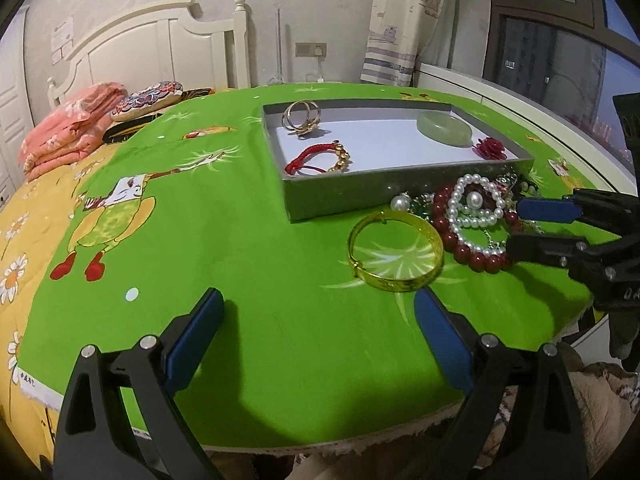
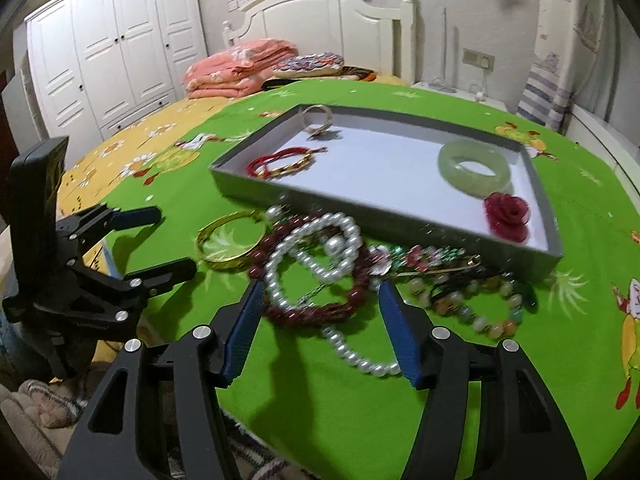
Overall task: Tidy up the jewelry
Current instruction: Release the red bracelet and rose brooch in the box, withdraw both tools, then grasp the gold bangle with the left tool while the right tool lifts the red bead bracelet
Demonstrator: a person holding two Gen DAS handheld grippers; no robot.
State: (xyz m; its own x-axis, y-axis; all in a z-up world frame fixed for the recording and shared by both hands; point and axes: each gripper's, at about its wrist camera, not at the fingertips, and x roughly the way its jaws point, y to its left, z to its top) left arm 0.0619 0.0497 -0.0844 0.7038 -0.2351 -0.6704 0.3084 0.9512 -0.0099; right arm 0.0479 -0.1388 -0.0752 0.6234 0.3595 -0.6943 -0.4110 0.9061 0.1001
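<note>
Four pieces already lie in the gray tray (image 2: 384,222), while the pearl necklace (image 2: 316,256), gold bangle (image 1: 396,254) and bead bracelets wait outside between the open right gripper (image 2: 320,302) and open, empty left gripper (image 1: 318,312).

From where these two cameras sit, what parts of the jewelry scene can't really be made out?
- Heap beside the gray tray, left wrist view: the right claw covers its far side.
- Brooch and multicolored bead bracelet, right wrist view: motion blur hides details.
- Pearl necklace: its strand passes behind the right claw's finger, so the end is hidden.
- Gold rings: too small to tell their design.
</note>
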